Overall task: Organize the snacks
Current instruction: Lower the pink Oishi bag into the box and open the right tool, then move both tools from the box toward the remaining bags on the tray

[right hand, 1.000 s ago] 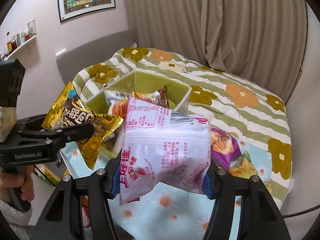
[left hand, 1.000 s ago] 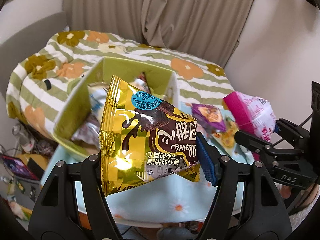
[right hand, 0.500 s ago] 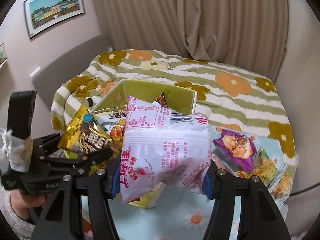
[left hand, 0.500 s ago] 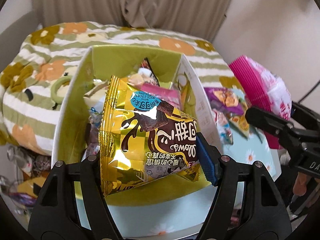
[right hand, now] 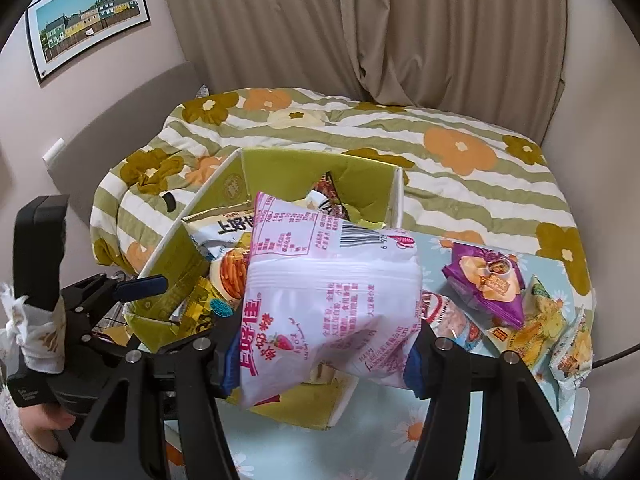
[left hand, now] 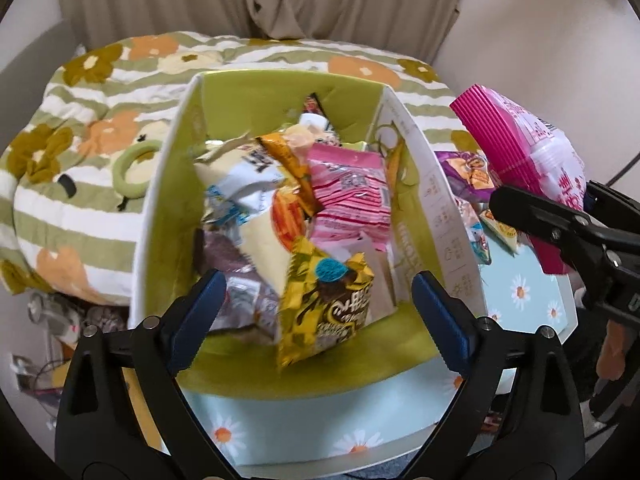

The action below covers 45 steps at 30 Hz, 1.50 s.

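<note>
A green-lined box (left hand: 168, 184) (right hand: 288, 168) stands on the daisy-print table, holding several snack packs. The yellow chocolate pack (left hand: 324, 300) lies loose at the box's near end, free of my left gripper (left hand: 320, 304), whose jaws are opening wide above it. My right gripper (right hand: 320, 356) is shut on a pink-and-white strawberry candy bag (right hand: 332, 296) (left hand: 536, 160), held over the box's near right corner. The left gripper (right hand: 140, 286) also shows at the box's left wall in the right wrist view.
A purple snack pack (right hand: 486, 280) (left hand: 468, 174) and several yellow-green packs (right hand: 544, 328) lie on the table right of the box. A striped floral quilt (right hand: 400, 136) covers the bed behind. A person's hand (right hand: 40, 428) holds the left tool.
My left gripper has let go of the yellow chocolate pack, which dropped into the box, and its jaws spread apart. The right gripper carried the pink bag closer over the box.
</note>
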### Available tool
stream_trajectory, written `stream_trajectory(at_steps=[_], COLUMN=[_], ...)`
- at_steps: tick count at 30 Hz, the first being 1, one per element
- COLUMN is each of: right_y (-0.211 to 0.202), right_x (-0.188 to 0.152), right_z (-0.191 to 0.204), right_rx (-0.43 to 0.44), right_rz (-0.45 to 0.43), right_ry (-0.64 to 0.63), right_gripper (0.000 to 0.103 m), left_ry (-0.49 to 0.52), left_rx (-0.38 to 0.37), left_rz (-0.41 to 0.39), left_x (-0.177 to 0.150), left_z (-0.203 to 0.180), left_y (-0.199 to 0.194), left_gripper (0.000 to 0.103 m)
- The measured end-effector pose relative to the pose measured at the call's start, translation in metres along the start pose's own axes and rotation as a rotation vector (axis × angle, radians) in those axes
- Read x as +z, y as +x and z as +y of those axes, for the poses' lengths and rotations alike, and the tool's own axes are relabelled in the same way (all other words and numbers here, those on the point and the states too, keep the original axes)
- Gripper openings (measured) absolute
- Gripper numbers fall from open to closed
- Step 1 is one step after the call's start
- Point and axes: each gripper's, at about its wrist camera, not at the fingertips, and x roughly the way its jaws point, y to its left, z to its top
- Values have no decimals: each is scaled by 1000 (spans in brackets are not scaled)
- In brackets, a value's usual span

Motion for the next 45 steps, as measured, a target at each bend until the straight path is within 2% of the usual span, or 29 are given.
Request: stream_trajectory(at_steps=[4, 15, 17, 20, 21, 22, 24, 33, 45], right_y=[4, 55, 62, 63, 62, 59, 55, 33, -40], right_x=[7, 20, 19, 17, 16, 14, 12, 7, -6], right_z=[3, 13, 14, 13, 13, 13, 14, 13, 12], right_rx=[36, 102, 111, 145, 156, 160, 154, 104, -16], right_rz=[4, 115, 121, 101, 95, 77, 54, 31, -95], right_ry=[2, -11, -7, 6, 8, 6, 0, 4, 31], right_gripper=[58, 59, 63, 82, 92, 97, 100, 101, 101], left_ry=[-21, -74, -82, -89, -92, -97, -105, -87, 26], left_rx=[23, 98, 101, 135, 141, 144, 137, 124, 98], left_rz=[-12, -19, -19, -10, -10, -16, -21, -42, -157], left_x=[0, -5, -6, -7, -7, -9, -10, -10, 0], left_z=[13, 31, 32, 36, 36, 37, 39, 35, 4], left_y=[-12, -21, -22, -22, -22, -24, -25, -39, -81], left_gripper=[94, 94, 94, 94, 94, 94, 94, 94, 94])
